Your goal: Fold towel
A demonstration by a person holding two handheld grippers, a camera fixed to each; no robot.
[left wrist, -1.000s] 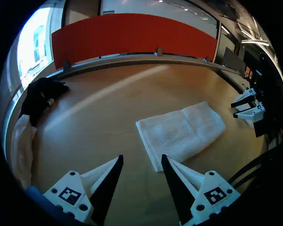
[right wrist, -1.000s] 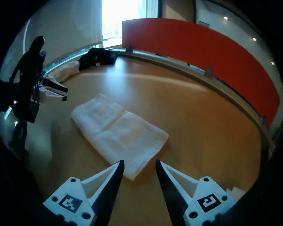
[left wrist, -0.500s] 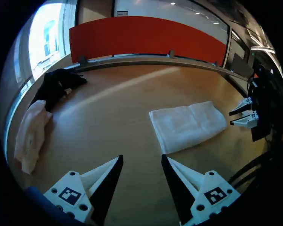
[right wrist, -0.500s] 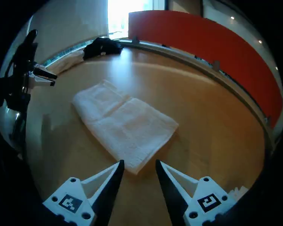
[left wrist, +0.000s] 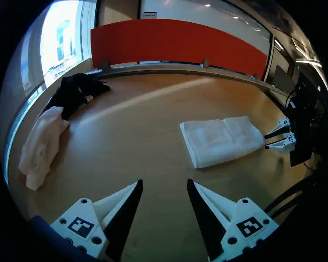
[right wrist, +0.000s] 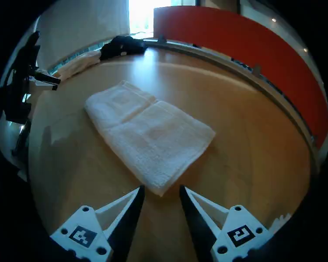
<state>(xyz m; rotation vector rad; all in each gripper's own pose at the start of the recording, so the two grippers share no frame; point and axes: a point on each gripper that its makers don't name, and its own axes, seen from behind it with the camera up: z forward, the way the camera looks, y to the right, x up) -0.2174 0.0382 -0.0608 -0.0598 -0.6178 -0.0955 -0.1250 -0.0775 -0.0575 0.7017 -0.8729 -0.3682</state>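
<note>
The white terry towel (right wrist: 148, 135), already doubled into a thick oblong, lies flat on the light wooden table (right wrist: 251, 144), and the coming move turns on its nearest corner. In the right gripper view that corner sits at 12 o'clock from the right gripper (right wrist: 161, 188), right at the gap between the fingertips, while the towel's long axis runs away toward 10 or 11 o'clock. The jaws stand apart with nothing clamped; whether the tips hover above the cloth or touch the table I cannot tell. In the left gripper view the towel (left wrist: 221, 139) lies off at about 2 o'clock from the left gripper (left wrist: 164, 181), well apart from it, with its long axis running roughly 9 to 3 o'clock; those jaws are likewise apart and empty. The right gripper (left wrist: 271, 142) shows there just beside the towel's 3 o'clock short end. By my judgement the right gripper is much the nearer and should take the corner, while the left must travel toward 2 o'clock to reach the matching corner before any further fold
</note>
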